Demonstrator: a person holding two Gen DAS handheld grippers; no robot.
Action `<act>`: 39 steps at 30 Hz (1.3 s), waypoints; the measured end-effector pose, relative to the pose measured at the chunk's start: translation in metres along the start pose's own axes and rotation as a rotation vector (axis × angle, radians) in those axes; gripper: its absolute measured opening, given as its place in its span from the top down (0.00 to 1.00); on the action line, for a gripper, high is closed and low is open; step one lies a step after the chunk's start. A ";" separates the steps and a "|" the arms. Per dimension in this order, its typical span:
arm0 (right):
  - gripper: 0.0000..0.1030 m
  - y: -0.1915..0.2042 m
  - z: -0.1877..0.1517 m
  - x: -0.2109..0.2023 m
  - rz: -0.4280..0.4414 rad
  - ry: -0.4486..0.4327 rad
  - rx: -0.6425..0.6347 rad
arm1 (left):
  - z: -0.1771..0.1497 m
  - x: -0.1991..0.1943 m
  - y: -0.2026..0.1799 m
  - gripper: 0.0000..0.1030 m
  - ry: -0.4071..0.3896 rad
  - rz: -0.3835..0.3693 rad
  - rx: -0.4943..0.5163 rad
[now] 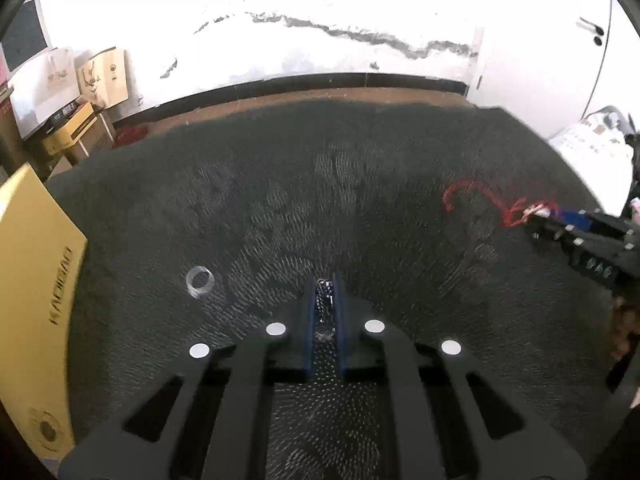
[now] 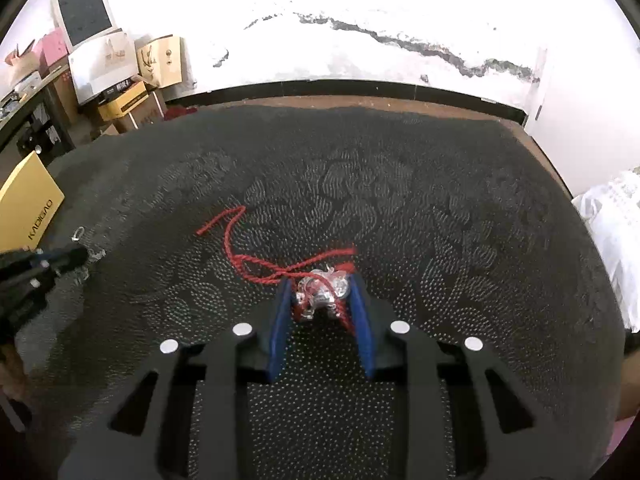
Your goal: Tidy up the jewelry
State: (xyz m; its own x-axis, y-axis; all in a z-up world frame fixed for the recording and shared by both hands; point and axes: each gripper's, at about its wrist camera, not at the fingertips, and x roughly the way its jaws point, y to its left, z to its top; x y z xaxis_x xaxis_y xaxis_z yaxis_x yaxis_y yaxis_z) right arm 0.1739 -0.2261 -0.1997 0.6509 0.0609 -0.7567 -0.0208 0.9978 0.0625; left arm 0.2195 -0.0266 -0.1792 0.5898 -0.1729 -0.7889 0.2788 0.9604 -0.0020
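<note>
1. Nearest in the left wrist view, the left gripper (image 1: 327, 280) has its blue-padded fingers (image 1: 311, 312) pressed almost together on a thin, glinting piece of jewelry (image 1: 323, 300) — probably a fine chain or beaded strand, too small to name surely. Only a narrow slit is left between the pads, and the piece sits inside it.

2. In the right wrist view, the right gripper (image 2: 322, 292) is pinching a crinkly clear packet (image 2: 323, 292) with silvery bits inside, tied to a twisted red cord (image 2: 256, 264). The jaws stand partly apart, pads against the packet's sides (the bundle fills the gap).

3. Step in hand, as I judge it: both pieces have been grasped and pick-up is under way. The next move calls for lifting each clear of the cloth and carrying it to wherever the jewelry is kept — perhaps the yellow box (image 1: 32, 300) at the left edge. The trailing cord may drag or snag.

4. Beyond the left gripper a small clear ring (image 1: 199, 281) lies alone on the cloth, not yet collected.

5. The tablecloth (image 1: 360, 184) is dark, soft and nubbly, dotted with pale raised specks in swirling patches; light items could catch in it.

6. Farthest, cardboard boxes (image 2: 156, 60) are stacked against a white, cracked wall (image 2: 360, 32).
</note>
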 end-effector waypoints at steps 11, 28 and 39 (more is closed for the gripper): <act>0.71 0.014 0.042 -0.081 0.063 -0.149 0.006 | 0.039 -0.089 0.036 0.93 -0.080 -0.131 -0.121; 0.71 0.015 -0.003 -0.058 0.097 0.036 -0.037 | -0.040 -0.010 0.034 0.93 0.145 -0.095 -0.087; 0.20 -0.022 -0.037 -0.058 0.057 0.078 -0.038 | -0.044 -0.016 0.037 0.92 0.125 -0.137 -0.071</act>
State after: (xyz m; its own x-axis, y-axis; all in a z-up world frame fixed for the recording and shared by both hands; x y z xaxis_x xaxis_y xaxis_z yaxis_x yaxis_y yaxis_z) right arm 0.1081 -0.2510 -0.1814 0.5868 0.1175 -0.8012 -0.0856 0.9929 0.0830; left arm 0.1868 0.0217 -0.1936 0.4498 -0.2789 -0.8485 0.2932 0.9434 -0.1547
